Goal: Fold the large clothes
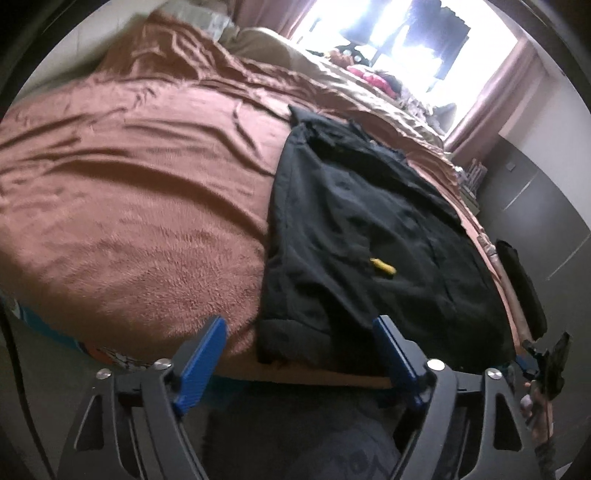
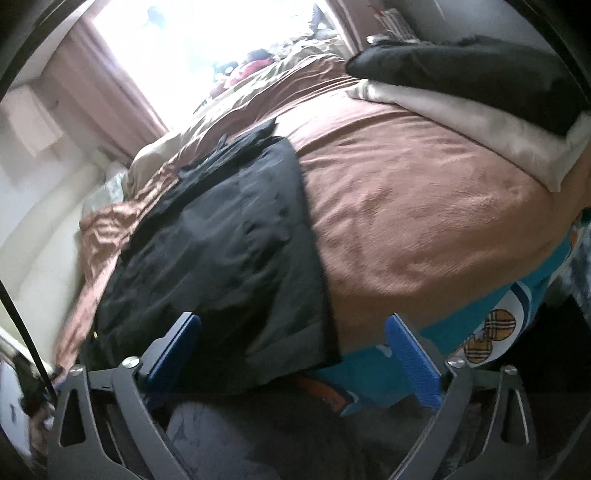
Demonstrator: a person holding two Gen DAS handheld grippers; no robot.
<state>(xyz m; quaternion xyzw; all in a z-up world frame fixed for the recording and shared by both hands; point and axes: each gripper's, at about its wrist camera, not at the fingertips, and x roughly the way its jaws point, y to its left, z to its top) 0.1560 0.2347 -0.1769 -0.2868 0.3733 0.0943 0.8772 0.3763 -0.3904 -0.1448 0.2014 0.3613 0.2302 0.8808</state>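
A wide bed [image 1: 129, 177] fills both views, covered by a fuzzy brown blanket [image 2: 424, 206] that reaches down to its near edge. A bright window [image 1: 388, 33] with pinkish curtains [image 2: 107, 85] stands beyond the far edge of the bed. A large black garment [image 1: 369, 236] lies spread flat on the blanket, its long side running from the near edge toward the far edge, its lower hem hanging just over the near edge. A folded pile of black and cream cloth [image 2: 480, 92] rests near the bed's right edge in the right wrist view. A teal patterned sheet [image 2: 491, 317] shows under the blanket at the near edge. A small yellow tag [image 1: 384, 265] sits on the garment. The left gripper [image 1: 299, 332] hovers at the near edge with its blue fingers [image 1: 205, 350] spread apart, the garment's hem corner in front of the gap but not pinched. The right gripper [image 2: 295, 332] likewise has its fingers [image 2: 413, 350] released and wide, holding nothing, above the garment's other hem corner.
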